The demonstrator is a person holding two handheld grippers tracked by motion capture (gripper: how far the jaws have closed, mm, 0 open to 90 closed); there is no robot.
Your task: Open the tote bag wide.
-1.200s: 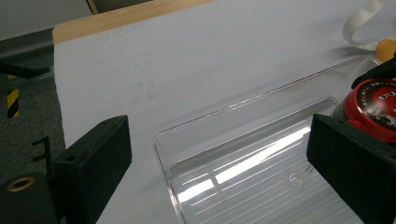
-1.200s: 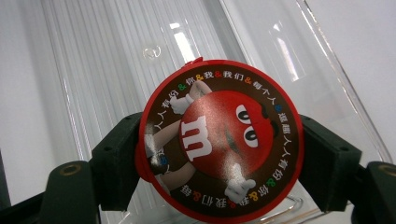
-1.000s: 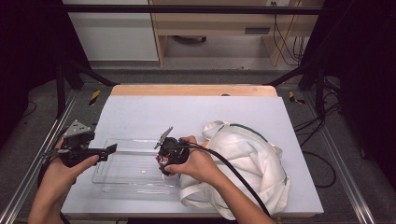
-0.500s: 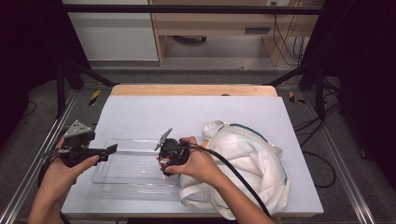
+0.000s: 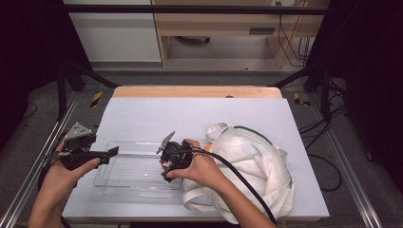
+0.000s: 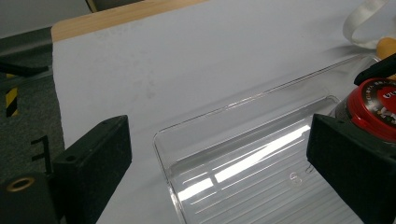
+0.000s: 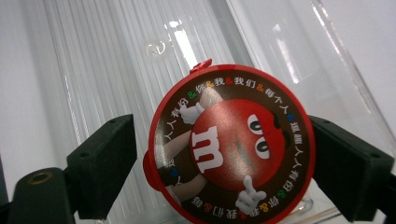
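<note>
A round container with a red lid printed with a cartoon candy figure stands in the right end of a clear plastic tray. My right gripper straddles the container; its jaws have just been opening. A gap shows beside the left jaw, and the right jaw lies close against the lid's rim. In the high view my right gripper points down into the tray. My left gripper hovers open at the tray's left end, with nothing between its jaws. In the left gripper view, that gripper faces the tray and the container.
A crumpled white cloth bag with green trim lies right of the tray, and its strap is near the tray's far corner. The pale blue table top stretches behind the tray to a wooden back edge.
</note>
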